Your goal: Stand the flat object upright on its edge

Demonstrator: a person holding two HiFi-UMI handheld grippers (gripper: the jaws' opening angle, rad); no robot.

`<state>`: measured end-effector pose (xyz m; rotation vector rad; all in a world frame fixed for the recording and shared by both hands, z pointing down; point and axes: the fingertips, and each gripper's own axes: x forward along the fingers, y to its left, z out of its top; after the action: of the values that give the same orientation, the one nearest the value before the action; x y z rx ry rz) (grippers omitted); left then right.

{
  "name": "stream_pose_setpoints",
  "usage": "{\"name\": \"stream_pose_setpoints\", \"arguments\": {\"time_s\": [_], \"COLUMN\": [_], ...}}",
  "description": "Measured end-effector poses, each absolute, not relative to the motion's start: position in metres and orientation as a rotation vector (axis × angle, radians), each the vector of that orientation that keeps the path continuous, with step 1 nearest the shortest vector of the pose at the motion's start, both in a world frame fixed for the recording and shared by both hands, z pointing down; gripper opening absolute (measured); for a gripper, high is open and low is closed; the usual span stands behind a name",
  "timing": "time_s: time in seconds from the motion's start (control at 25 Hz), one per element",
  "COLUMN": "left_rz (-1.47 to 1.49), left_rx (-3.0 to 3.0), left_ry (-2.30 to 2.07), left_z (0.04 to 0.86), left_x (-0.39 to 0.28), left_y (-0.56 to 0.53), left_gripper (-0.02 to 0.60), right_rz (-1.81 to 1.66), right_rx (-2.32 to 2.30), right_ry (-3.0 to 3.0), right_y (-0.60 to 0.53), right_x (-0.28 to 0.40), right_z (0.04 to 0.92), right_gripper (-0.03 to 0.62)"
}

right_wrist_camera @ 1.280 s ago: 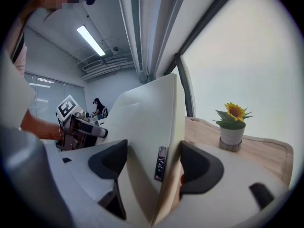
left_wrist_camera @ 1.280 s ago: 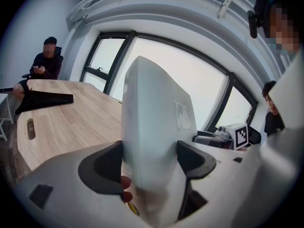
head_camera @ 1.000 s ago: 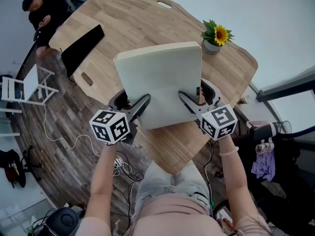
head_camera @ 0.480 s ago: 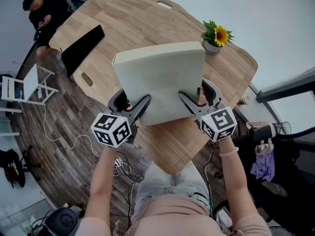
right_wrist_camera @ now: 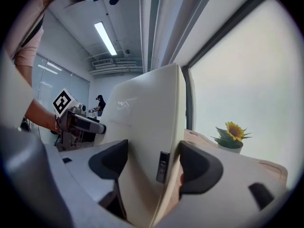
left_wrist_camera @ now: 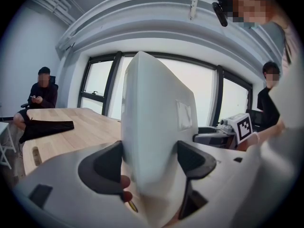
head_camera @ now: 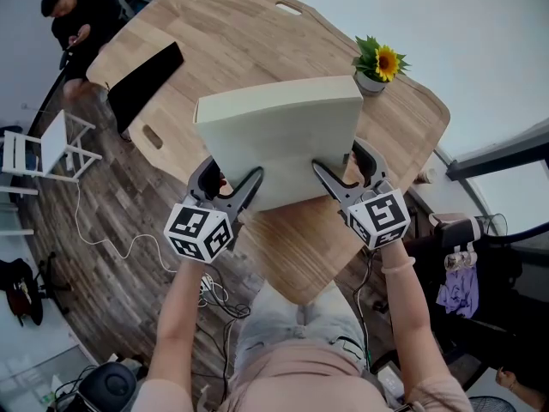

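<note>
A flat cream-white slab, like a closed laptop [head_camera: 279, 148], is held tilted up above the wooden table [head_camera: 257, 33], its far edge raised toward me. My left gripper [head_camera: 230, 189] is shut on its near left edge, and my right gripper [head_camera: 336, 178] is shut on its near right edge. In the left gripper view the slab [left_wrist_camera: 156, 141] rises between the dark pads [left_wrist_camera: 104, 167]. In the right gripper view the slab [right_wrist_camera: 147, 141] stands between the pads [right_wrist_camera: 199, 167], a small port showing on its edge.
A potted sunflower [head_camera: 377, 63] stands at the table's right edge, just beyond the slab. A black flat sleeve [head_camera: 141, 84] lies on the table's left side. A seated person [head_camera: 77, 20] is at the far left. Cables and a white stool [head_camera: 39, 153] are on the floor.
Both grippers have tipped the slab steeper: its far edge has risen and its visible top face looks shorter. The left marker cube has shifted slightly right and down.
</note>
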<state>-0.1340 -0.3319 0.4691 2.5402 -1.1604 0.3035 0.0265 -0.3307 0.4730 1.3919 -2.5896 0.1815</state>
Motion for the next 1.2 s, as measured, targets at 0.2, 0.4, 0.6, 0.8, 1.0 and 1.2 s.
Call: {"name": "stream_pose_setpoints", "arguments": {"time_s": [0.2, 0.4, 0.6, 0.8, 1.0, 1.2], "left_rz": [0.295, 0.297, 0.301, 0.303, 0.303, 0.303], "left_rx": [2.562, 2.574, 2.586, 2.587, 2.581, 2.584], "left_ry": [-1.182, -1.204, -1.224, -1.229, -1.234, -1.241], "left_z": [0.467, 0.468, 0.469, 0.471, 0.474, 0.474], "left_x": [-0.135, -0.137, -0.139, -0.14, -0.143, -0.142], "left_y": [-0.33, -0.326, -0.322, -0.319, -0.314, -0.309], "left_gripper": [0.331, 0.331, 0.331, 0.331, 0.331, 0.331], "right_rz": [0.156, 0.13, 0.1, 0.082, 0.065, 0.054], "right_rx": [1.391, 1.384, 1.38, 1.376, 1.367, 1.367], "right_ry": [-2.585, -2.578, -2.571, -2.565, -2.564, -2.566], "right_y": [-0.329, -0.328, -0.324, -0.321, -0.317, -0.313], "right_x": [0.026, 0.023, 0.021, 0.02, 0.017, 0.017], "right_z": [0.472, 0.472, 0.472, 0.472, 0.472, 0.472], "right_gripper": [0.337, 0.337, 0.336, 0.337, 0.337, 0.337]}}
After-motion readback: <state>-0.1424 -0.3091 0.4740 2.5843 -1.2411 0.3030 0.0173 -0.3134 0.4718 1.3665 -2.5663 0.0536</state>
